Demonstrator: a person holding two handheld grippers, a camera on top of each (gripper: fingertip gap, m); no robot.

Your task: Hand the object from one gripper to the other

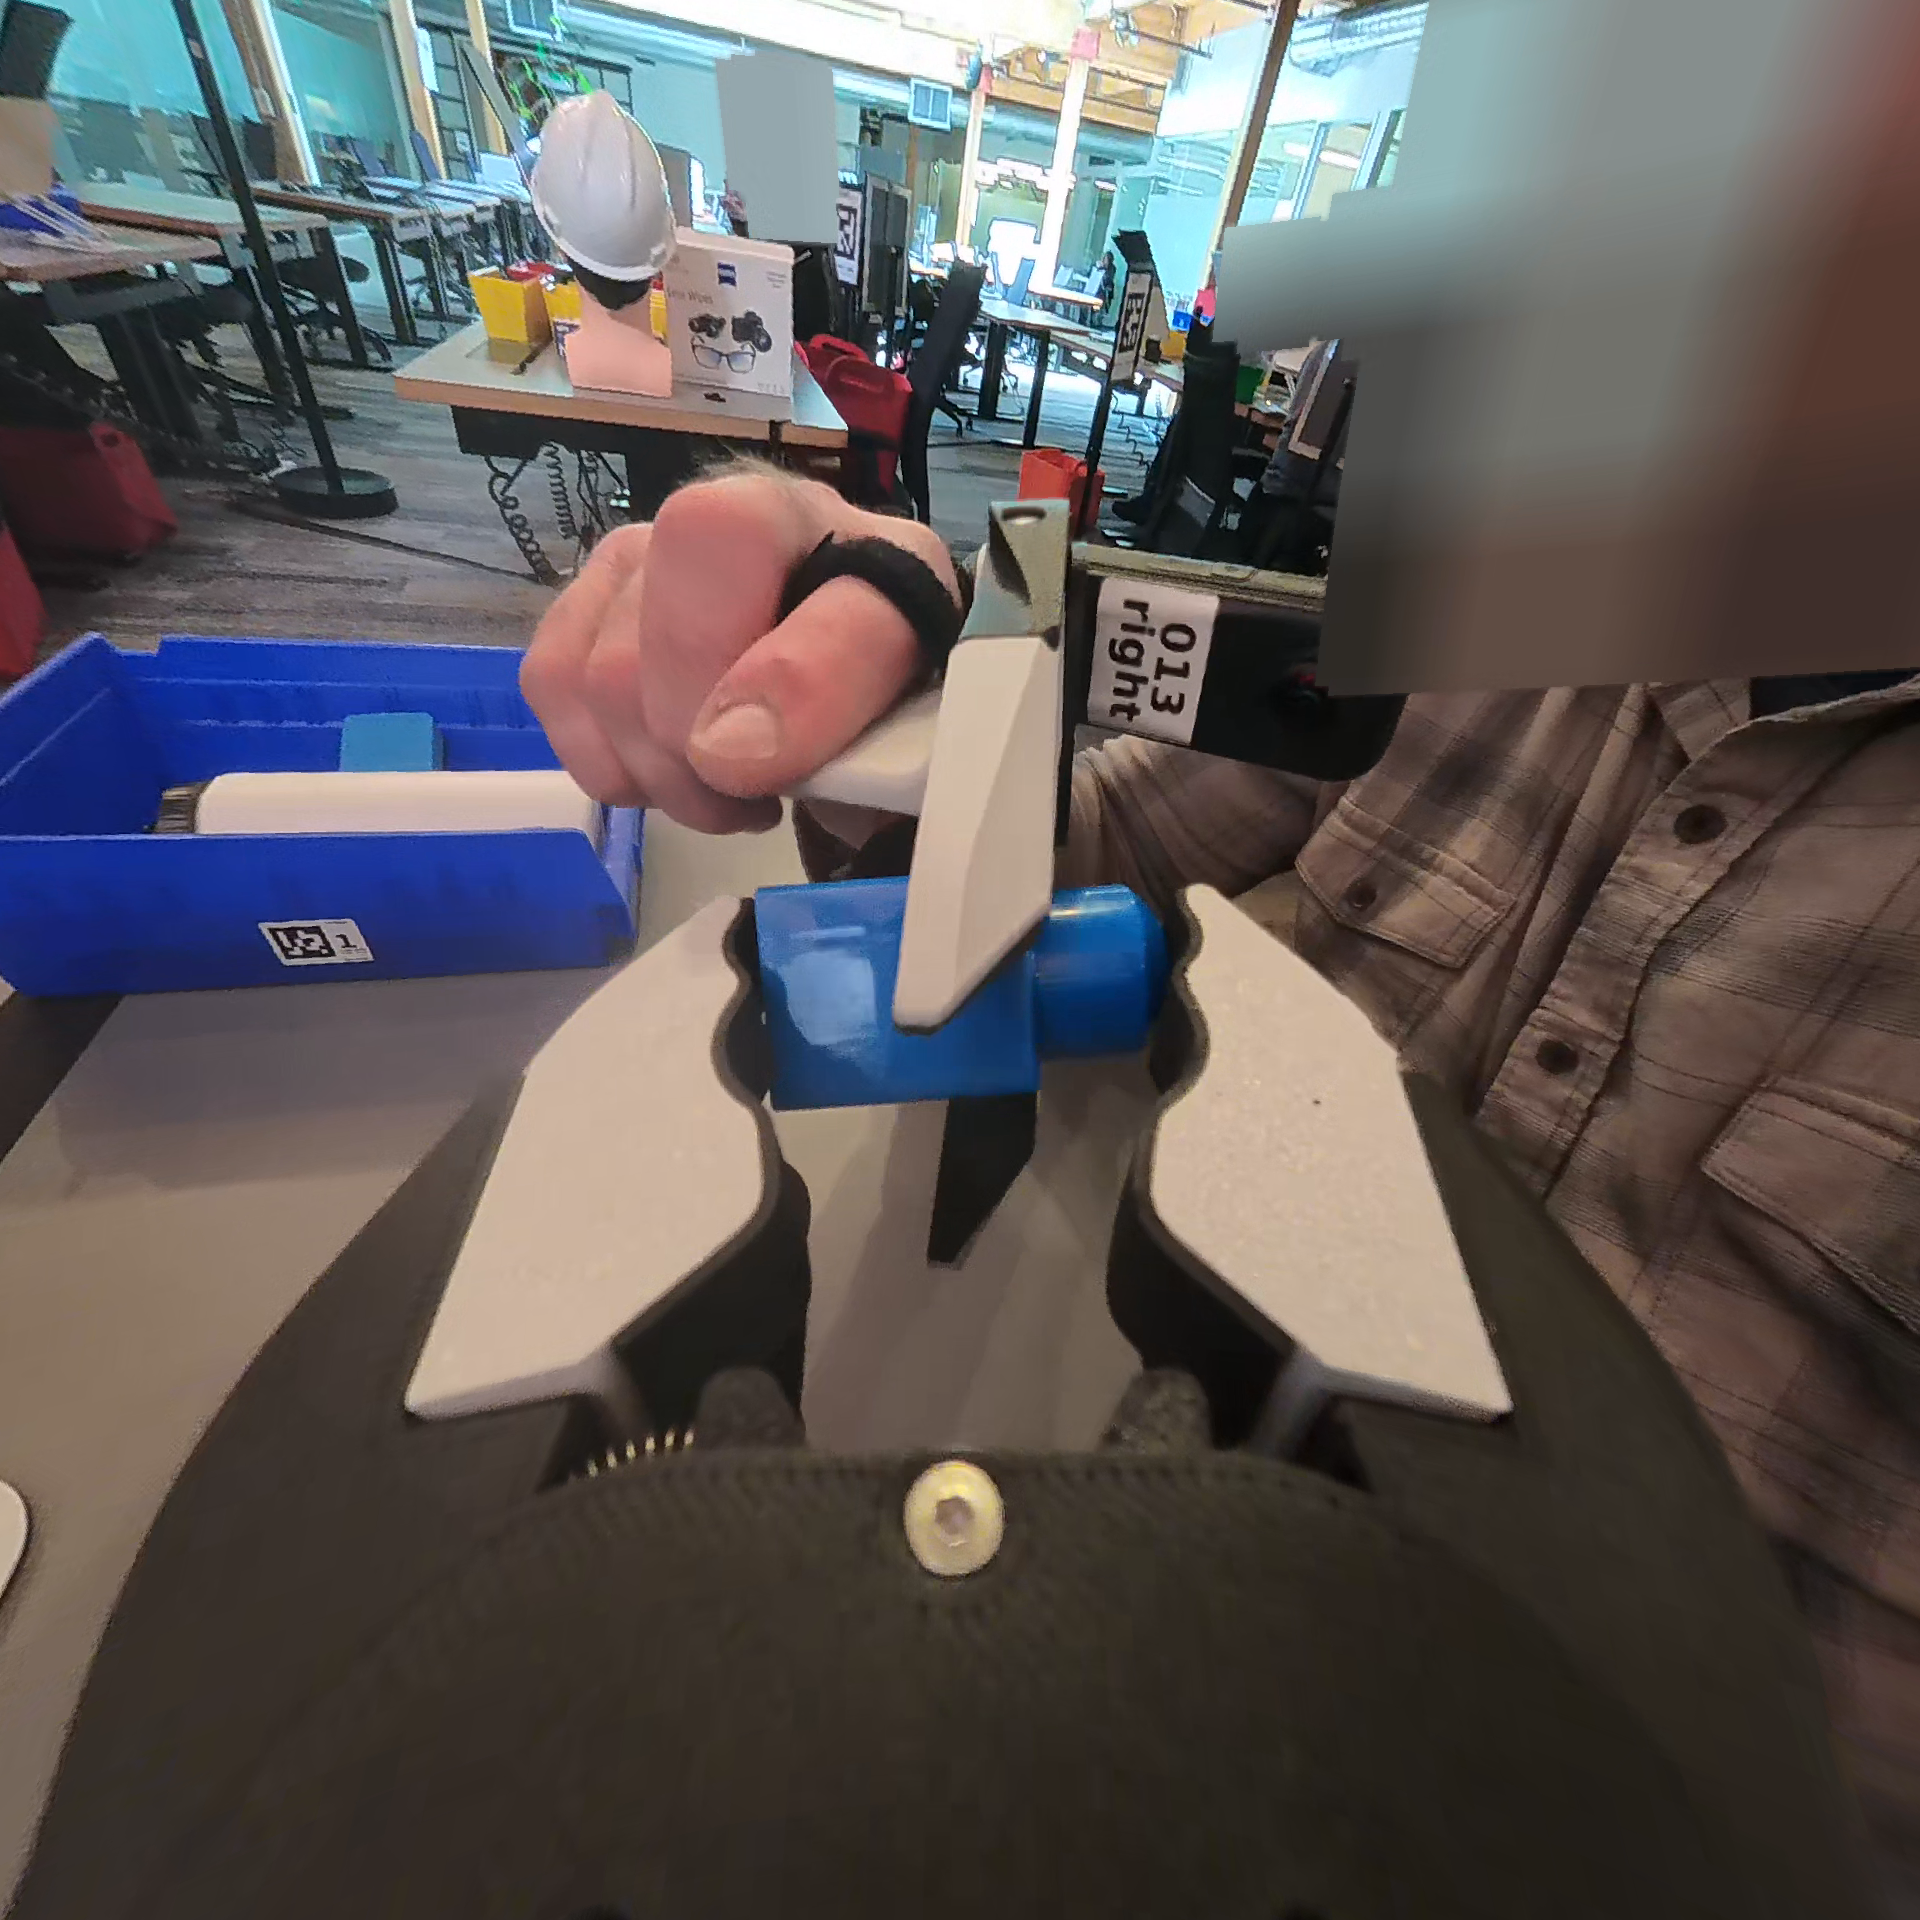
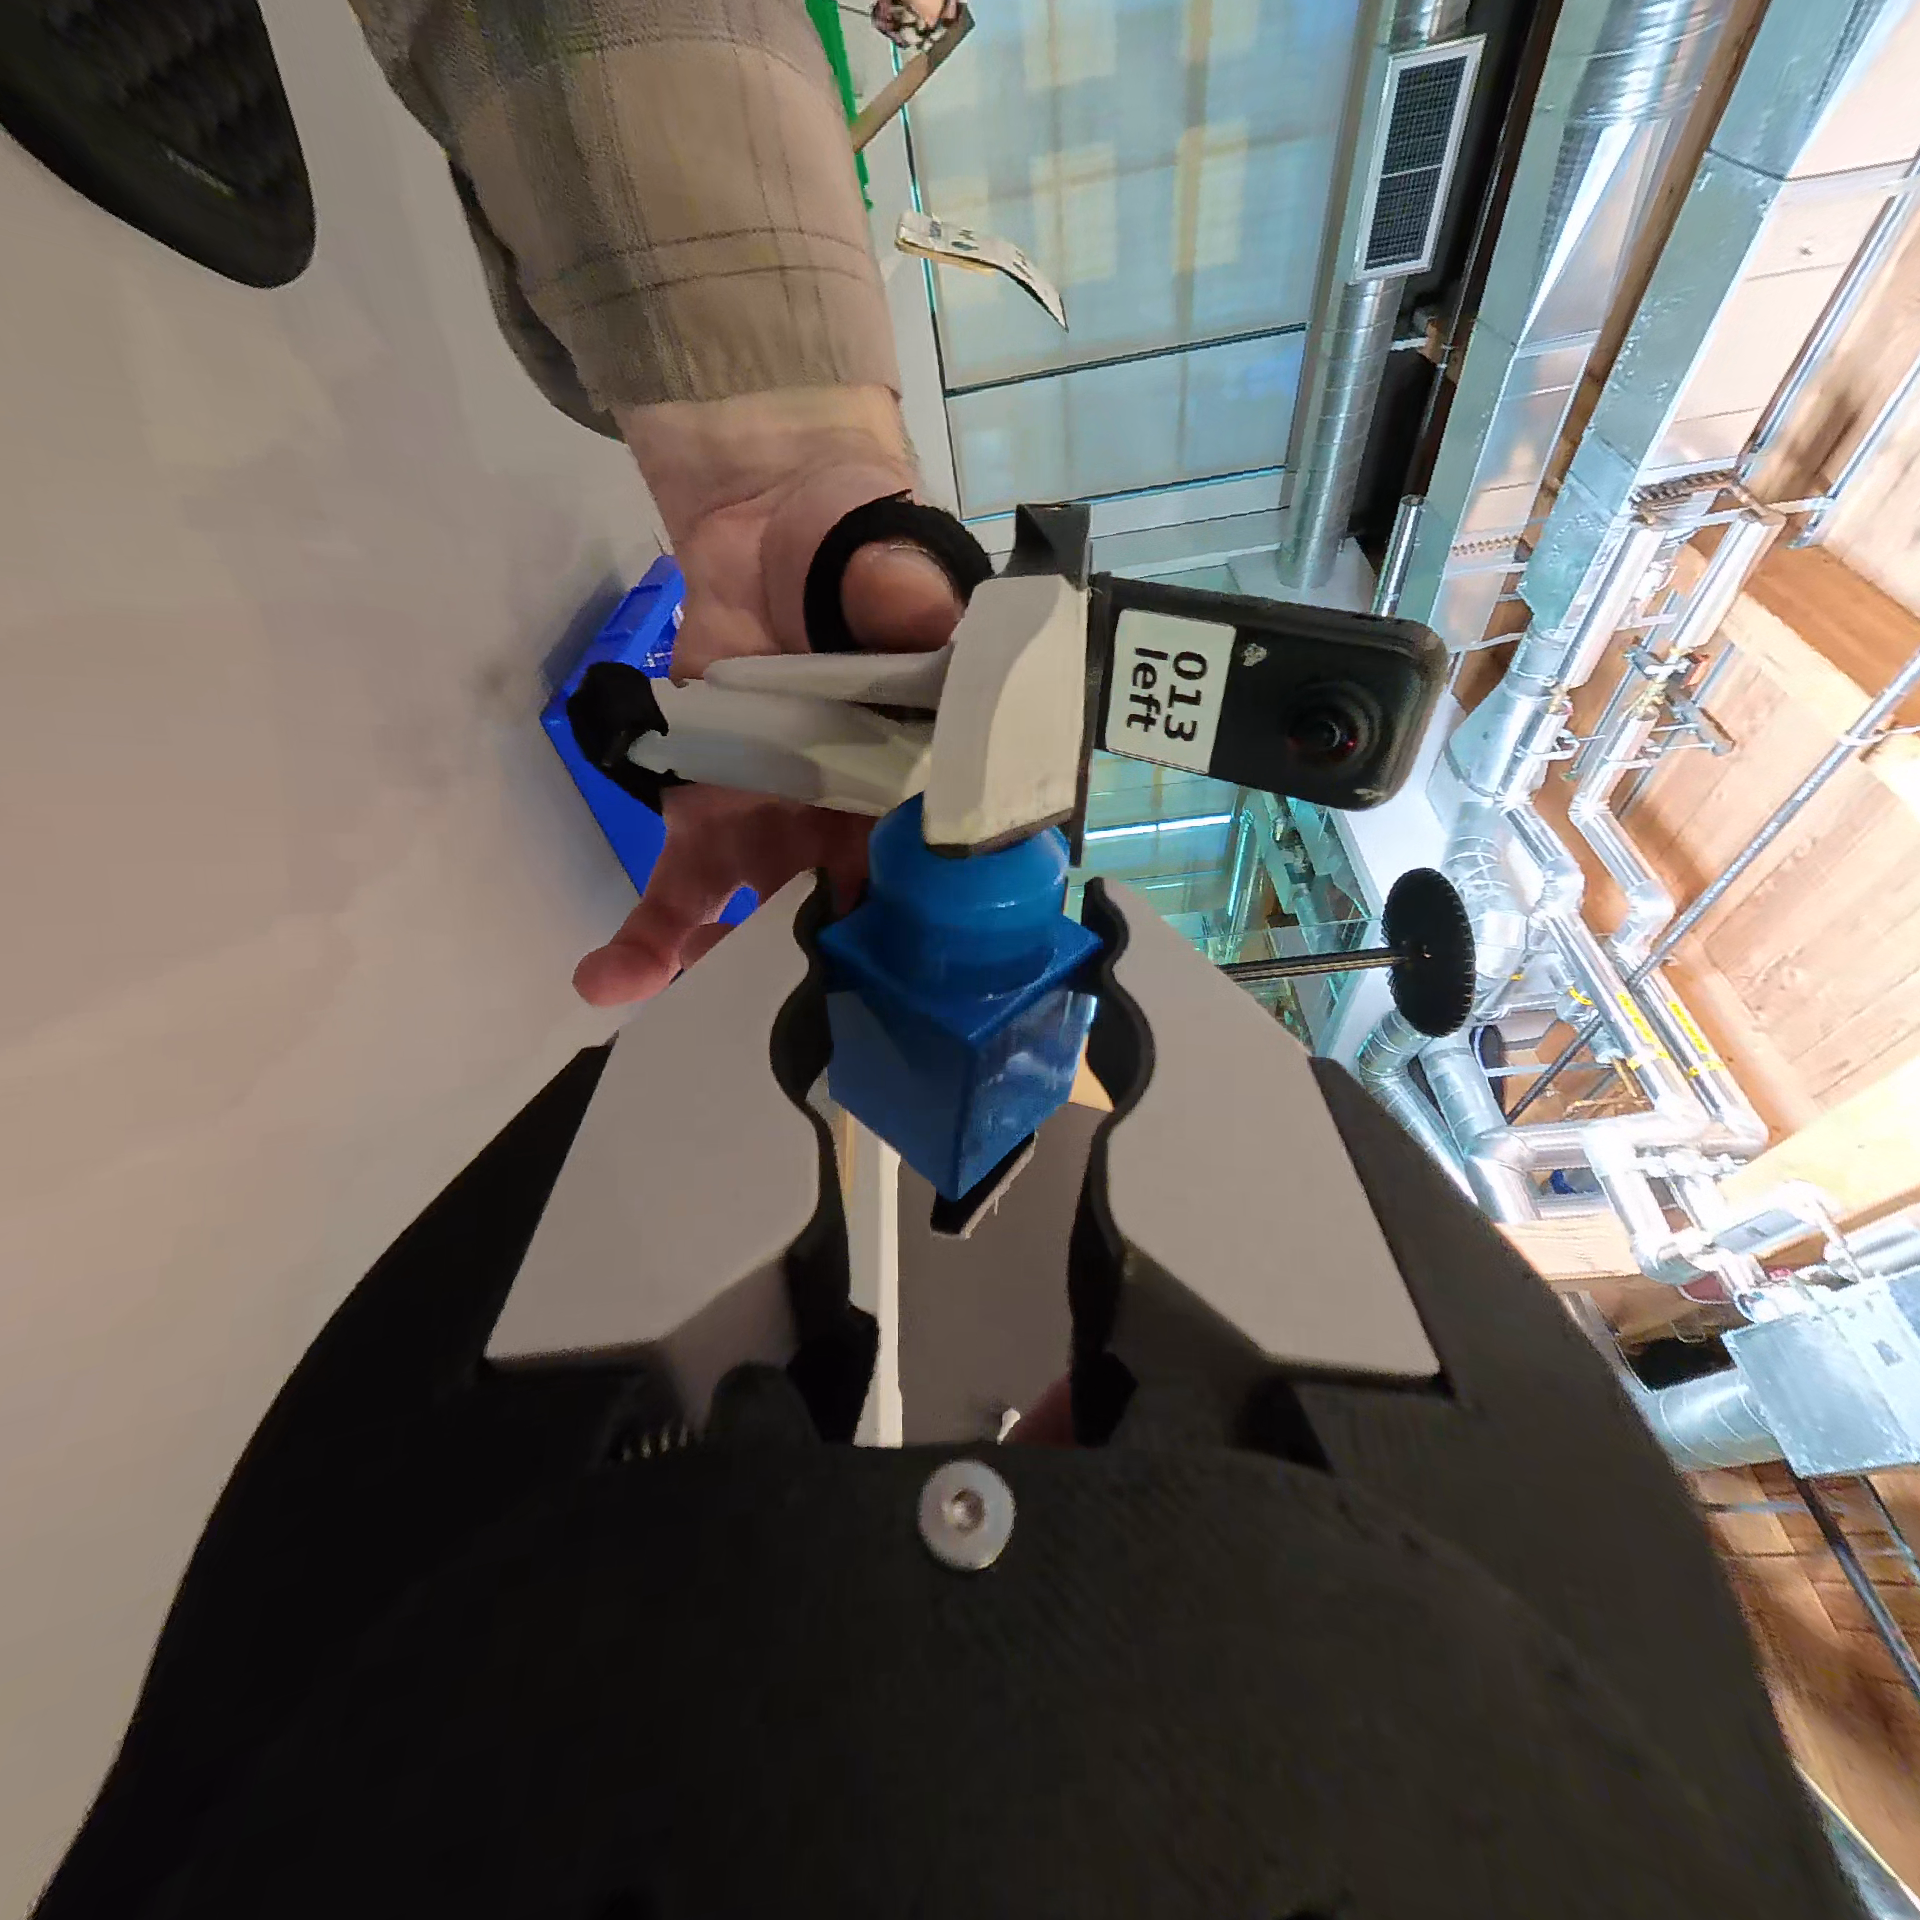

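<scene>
— Where sits the glossy blue plastic block with the round cap [image 1: 894,997]?
— Between both pairs of grey fingers, above the table.
— Left gripper [image 1: 961,997]?
— Clamped end to end on it.
— Right gripper [image 2: 961,997]?
— Pressed across the square body.

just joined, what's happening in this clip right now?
A person is passing a blue plastic block between two handheld grippers, above a grey table. Both have it at once: the left gripper spans it end to end, one finger against the square end and the other against the round knob, while the right gripper clamps the square body crosswise. Neither has let go, so the handoff is midway. A blue bin with a white cylinder sits behind on the table.
</scene>
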